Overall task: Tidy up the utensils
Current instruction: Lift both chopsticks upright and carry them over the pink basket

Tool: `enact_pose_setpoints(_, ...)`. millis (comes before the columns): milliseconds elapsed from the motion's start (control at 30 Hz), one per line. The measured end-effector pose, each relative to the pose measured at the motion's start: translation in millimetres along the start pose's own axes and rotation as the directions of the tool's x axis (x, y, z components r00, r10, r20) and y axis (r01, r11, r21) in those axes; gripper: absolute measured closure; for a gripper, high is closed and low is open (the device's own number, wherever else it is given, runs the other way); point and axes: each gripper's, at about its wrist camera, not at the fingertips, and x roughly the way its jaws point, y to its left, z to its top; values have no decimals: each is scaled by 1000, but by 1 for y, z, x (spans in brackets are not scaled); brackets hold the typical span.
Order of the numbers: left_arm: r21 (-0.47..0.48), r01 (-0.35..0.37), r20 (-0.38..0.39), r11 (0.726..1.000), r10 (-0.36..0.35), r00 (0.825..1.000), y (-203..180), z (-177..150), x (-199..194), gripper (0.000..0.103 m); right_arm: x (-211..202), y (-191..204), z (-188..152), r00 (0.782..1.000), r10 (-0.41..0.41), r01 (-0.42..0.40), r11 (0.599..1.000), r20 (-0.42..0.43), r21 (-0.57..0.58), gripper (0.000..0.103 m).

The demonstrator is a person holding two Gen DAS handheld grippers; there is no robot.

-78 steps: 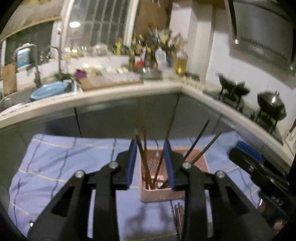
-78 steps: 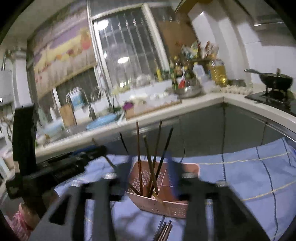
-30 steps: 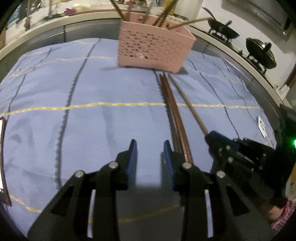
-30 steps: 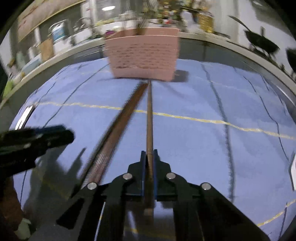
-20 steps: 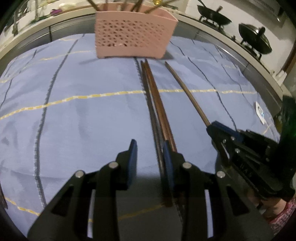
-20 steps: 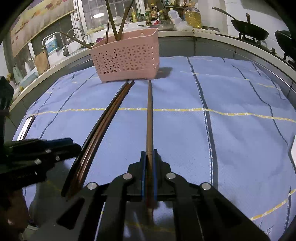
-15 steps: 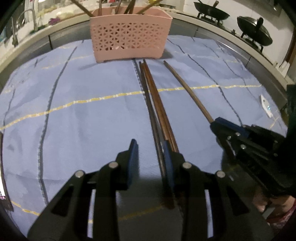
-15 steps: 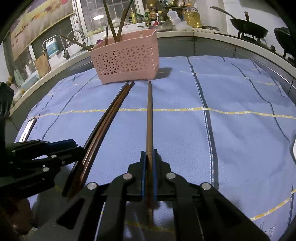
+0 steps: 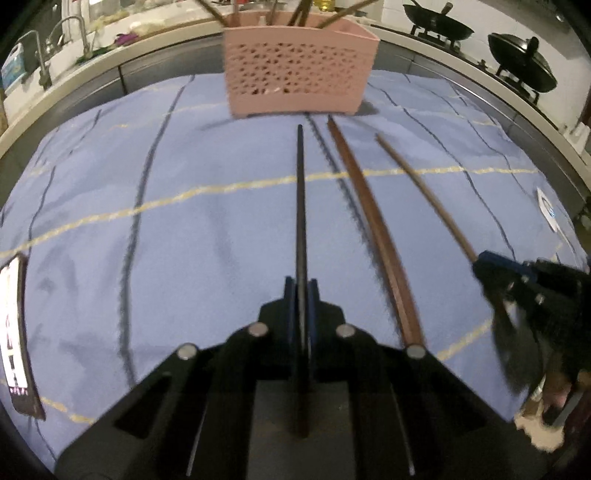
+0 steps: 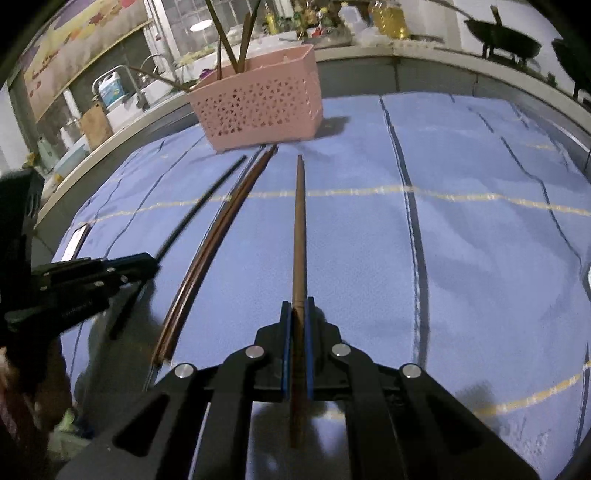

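While the left claw [image 9: 300,291] is clamped tight on a thin black chopstick [image 9: 300,206], the right claw [image 10: 297,314] is clamped tight on a brown chopstick [image 10: 298,229]. Both claws point down at a slant over a surface covered with a blue cloth [image 9: 207,229] that has dark and yellow lines on it. The black chopstick sticks out straight ahead of the left claw, toward a pink basket [image 9: 299,79] with little holes in its walls. The brown chopstick points from the right claw toward the same basket too. More chopsticks stand in the basket and lean out over its rim. Between the two held sticks, a pair of brown chopsticks [image 9: 376,229] lies flat on the cloth, side by side and touching, with its far tips just in front of the basket. A phone [image 9: 14,332] lies near the left edge of the cloth. Behind the surface there is a kitchen counter with a tap [image 9: 79,31] on the left and black woks [image 9: 521,61] on a stove on the right.
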Motion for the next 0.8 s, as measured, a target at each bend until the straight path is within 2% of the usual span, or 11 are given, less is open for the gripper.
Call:
enact_pose_setpoints(133, 11, 42, -12, 999, -42, 999, 15, -22, -14, 96, -15, -7, -15, 998, 31, -33, 999, -53, -32, 95)
enact_pose_setpoints(233, 39, 41, -31, 998, -39, 999, 15, -17, -12, 94, -14, -6, -11, 997, 5, -11, 997, -81, -73, 92)
enact_pose_setpoints(267, 50, 29, -34, 998, -27, 999, 13, -10, -8, 89, -12, -4, -7, 996, -5, -3, 996, -89, -84, 90)
enact_pose_setpoints(300, 59, 21, -35, 998, -19, 999, 11, -5, -6, 85, -8, -2, 0, 995, -20, 11, 995, -96, -97, 84)
enact_pose_setpoints(367, 95, -5, -27, 996, 8, 1000, 3, 12, 3, 69, 2, 1, 14, 995, -30, 19, 994, -99, -111, 70)
enact_pose_setpoints(433, 130, -48, -27, 990, 52, 998, -3, 29, 18, 68, 16, 6, 33, 994, -32, 19, 992, -107, -127, 54)
enact_pose_setpoints(567, 132, -48, -42, 990, 54, 998, -3, 63, 37, 69, 43, 14, 67, 992, -41, 21, 985, -116, -172, 52)
enact_pose_setpoints(600, 130, -50, -40, 990, 56, 998, -3, 68, 40, 73, 49, 17, 75, 992, -43, 20, 983, -120, -185, 52)
enact_pose_setpoints(667, 131, -37, -34, 991, 42, 999, -3, 77, 45, 93, 58, 22, 84, 992, -50, 24, 978, -117, -209, 62)
enact_pose_setpoints(733, 126, -27, -44, 992, 32, 999, -6, 81, 47, 98, 63, 27, 90, 993, -66, 40, 970, -100, -239, 98)
enact_pose_setpoints(800, 128, -22, -49, 992, 29, 998, -7, 84, 47, 98, 66, 25, 95, 992, -33, 7, 977, -121, -211, 98)
